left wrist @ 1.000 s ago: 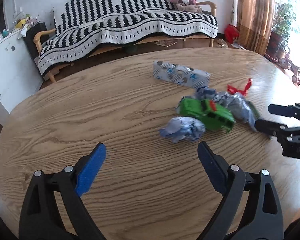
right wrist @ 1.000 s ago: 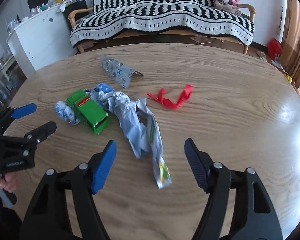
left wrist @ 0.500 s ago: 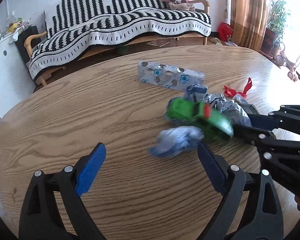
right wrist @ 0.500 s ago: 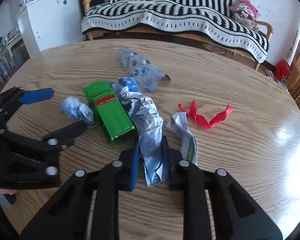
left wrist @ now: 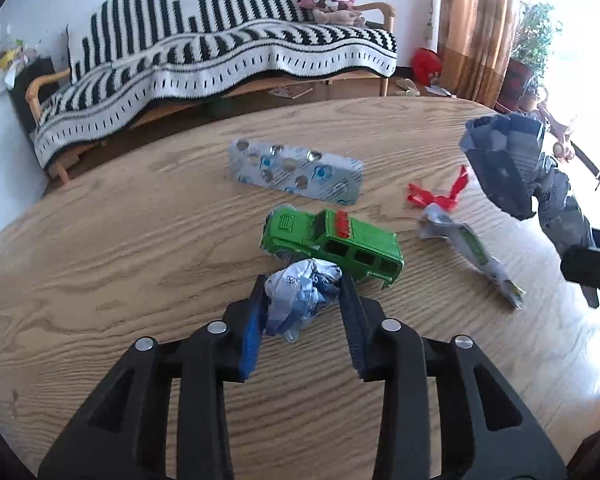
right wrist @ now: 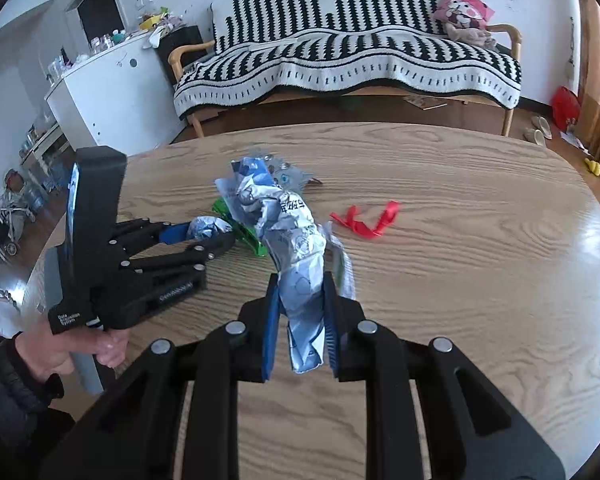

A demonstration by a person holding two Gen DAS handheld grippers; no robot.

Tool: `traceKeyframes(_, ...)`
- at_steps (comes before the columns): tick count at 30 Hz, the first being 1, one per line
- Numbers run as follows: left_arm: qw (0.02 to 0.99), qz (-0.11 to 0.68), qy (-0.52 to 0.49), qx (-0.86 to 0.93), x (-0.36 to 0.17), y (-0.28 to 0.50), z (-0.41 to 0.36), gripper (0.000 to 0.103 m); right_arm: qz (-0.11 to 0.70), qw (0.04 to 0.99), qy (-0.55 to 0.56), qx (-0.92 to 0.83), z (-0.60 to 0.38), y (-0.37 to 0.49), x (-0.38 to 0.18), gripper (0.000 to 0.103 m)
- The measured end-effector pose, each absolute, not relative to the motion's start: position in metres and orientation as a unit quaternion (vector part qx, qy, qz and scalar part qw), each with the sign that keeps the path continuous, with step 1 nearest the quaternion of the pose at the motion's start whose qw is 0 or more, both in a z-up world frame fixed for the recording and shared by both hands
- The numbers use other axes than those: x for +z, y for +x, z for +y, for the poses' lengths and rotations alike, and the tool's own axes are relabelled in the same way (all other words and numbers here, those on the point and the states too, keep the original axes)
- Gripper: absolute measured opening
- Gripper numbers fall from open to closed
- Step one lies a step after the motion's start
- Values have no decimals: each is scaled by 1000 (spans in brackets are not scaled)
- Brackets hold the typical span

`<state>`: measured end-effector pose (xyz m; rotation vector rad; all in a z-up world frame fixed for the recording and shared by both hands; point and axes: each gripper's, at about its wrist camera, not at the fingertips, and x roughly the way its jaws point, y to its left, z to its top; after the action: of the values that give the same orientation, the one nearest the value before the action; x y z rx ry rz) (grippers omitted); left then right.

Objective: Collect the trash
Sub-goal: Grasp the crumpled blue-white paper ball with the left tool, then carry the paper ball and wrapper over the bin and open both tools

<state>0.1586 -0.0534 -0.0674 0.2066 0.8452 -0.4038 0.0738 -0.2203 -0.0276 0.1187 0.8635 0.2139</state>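
Left wrist view: left gripper [left wrist: 302, 304] low over the wooden table [left wrist: 120, 248], jaws closing on a crumpled paper ball [left wrist: 302, 294], both pads touching its sides. Just beyond the ball, touching it, a green toy car [left wrist: 334, 242]. Farther off, a flat blister pack [left wrist: 296, 174]. Right of the car, a torn wrapper strip [left wrist: 470, 254] and a red ribbon scrap [left wrist: 438, 196], both on the wood. At the right edge, a long crumpled wrapper [left wrist: 508, 164] lifted clear of the table.

Right wrist view: right gripper [right wrist: 300, 312] clamped on the long crumpled wrapper [right wrist: 292, 248], which stands up between the pads, off the table [right wrist: 480, 260]. Left, a hand [right wrist: 56, 350] gripping the other tool, paper ball [right wrist: 206, 227] at its tips. Red ribbon scrap [right wrist: 366, 220] right of centre.
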Motion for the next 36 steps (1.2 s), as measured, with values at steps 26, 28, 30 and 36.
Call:
traceKeyframes(26, 849, 359, 104, -373, 14, -5, -247, 33, 396, 903, 149, -75, -430, -109, 5, 20)
traceKeyframes(28, 833, 365, 109, -402, 8, -22, -278, 33, 390, 900, 165, -104, -460, -136, 5, 20)
traceKeyframes(30, 814, 370, 114, -433, 0, -43, -314, 33, 384, 895, 183, -134, -492, -166, 4, 20)
traceKeyframes(36, 762, 373, 149, -508, -36, -109, -413, 33, 367, 880, 221, -206, -565, -237, -4, 20)
